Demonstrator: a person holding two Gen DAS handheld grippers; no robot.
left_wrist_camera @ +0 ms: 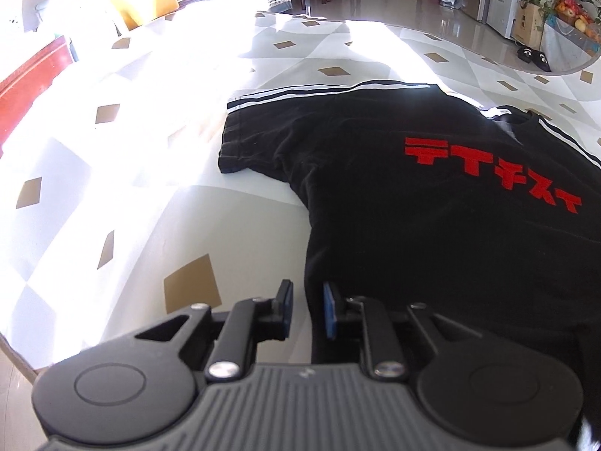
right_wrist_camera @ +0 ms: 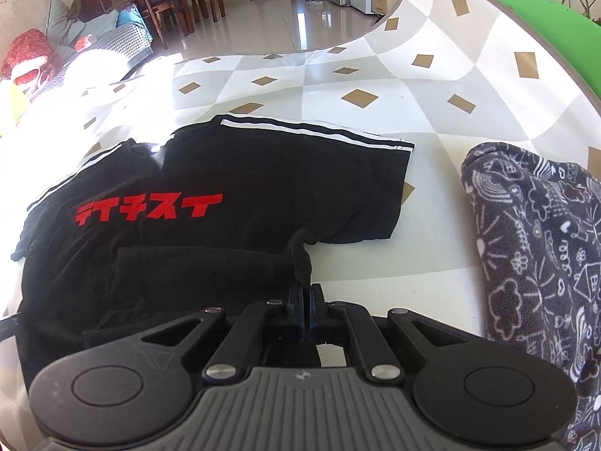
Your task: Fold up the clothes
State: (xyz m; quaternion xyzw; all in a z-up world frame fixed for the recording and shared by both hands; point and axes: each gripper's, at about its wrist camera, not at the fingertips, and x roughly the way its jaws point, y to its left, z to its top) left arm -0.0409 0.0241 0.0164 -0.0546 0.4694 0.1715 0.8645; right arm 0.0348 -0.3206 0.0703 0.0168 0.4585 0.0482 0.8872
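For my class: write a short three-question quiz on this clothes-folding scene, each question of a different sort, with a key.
1. True or false: the right gripper has its fingers shut on fabric of the black T-shirt.
2. The lettering on the T-shirt is: A white, B red, C green.
3. Short answer: in the right wrist view, what lies on the table right of the T-shirt?

Key: 1 true; 2 B; 3 a dark cloth with white doodles.

L gripper (left_wrist_camera: pixel 308 310) angled down, jaws nearly together w/ a narrow gap, black cloth edge between the pads. R gripper (right_wrist_camera: pixel 307 310) also angled down, pads pressed together, pinching a cloth fold.
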